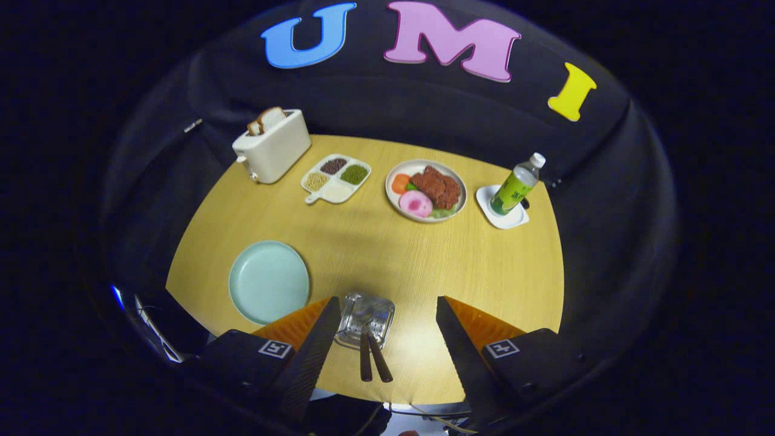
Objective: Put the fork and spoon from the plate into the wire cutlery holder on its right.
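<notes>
Two dark handles, fork and spoon, stand in the wire cutlery holder between the jaws | gripper jaws wide apart, holding nothing | pale green plate bare, just left of holder | toaster, food plate, bottle beyond on surface
</notes>
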